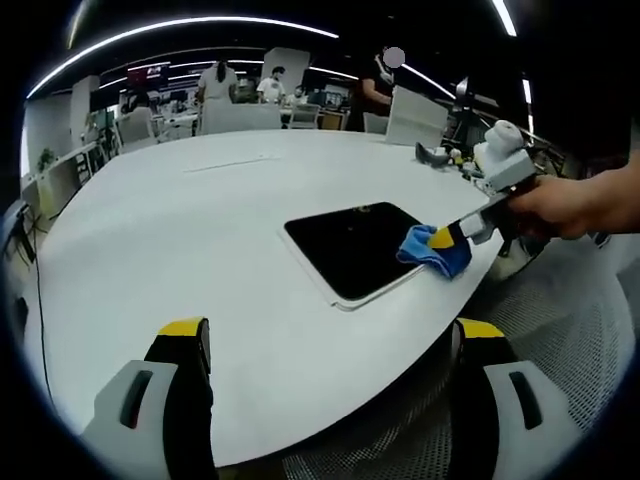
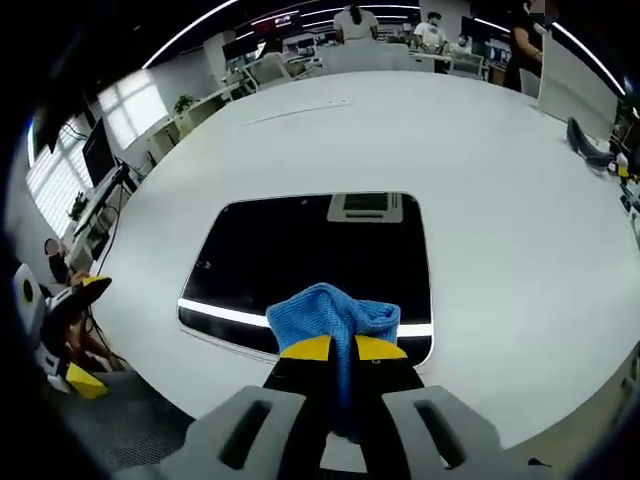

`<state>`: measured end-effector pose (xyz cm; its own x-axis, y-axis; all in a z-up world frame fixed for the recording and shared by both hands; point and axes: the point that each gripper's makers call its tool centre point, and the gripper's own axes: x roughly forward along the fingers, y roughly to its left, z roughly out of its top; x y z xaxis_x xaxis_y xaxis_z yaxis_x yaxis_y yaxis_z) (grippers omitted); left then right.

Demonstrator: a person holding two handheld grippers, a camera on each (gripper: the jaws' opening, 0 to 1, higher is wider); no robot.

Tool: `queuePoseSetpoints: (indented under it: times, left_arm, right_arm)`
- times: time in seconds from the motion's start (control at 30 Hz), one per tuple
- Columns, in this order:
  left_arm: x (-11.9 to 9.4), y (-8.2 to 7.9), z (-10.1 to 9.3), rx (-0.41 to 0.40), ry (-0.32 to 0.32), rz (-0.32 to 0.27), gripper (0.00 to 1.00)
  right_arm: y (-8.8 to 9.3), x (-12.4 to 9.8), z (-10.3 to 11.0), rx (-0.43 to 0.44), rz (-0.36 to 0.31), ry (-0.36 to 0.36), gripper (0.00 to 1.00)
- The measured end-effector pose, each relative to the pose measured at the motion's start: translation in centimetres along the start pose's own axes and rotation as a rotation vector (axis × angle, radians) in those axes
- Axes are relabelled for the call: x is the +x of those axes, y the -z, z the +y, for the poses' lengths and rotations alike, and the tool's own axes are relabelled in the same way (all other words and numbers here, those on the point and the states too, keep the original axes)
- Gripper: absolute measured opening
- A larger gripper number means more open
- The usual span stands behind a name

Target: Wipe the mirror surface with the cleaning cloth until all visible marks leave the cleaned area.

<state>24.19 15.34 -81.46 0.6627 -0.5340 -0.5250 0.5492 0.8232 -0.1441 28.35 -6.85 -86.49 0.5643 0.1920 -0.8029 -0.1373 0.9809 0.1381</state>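
A dark rectangular mirror with a white rim lies flat on the big white table, near its edge. My right gripper is shut on a blue cleaning cloth, which rests on the mirror's near edge. A hand holds that gripper at the right of the left gripper view. My left gripper stands open over the table's edge, apart from the mirror, with nothing between its yellow-tipped fingers.
Dark small items lie at the table's far right. A white board stands behind the table. People and desks fill the office background. Grey patterned floor lies beyond the table's edge.
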Motion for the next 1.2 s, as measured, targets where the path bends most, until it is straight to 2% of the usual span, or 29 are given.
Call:
queuePoseSetpoints:
  times: [0.73,1.2]
  left_arm:
    - [-0.1,0.1,0.3,0.018,-0.007,-0.001,0.99]
    - [0.0,0.3,0.3,0.011,-0.010,0.009,0.99]
  right_arm:
    - [0.3,-0.1,0.3,-0.026,0.033,-0.018,0.01]
    - [0.2,-0.2,-0.7,0.040,0.037,-0.068,0.01]
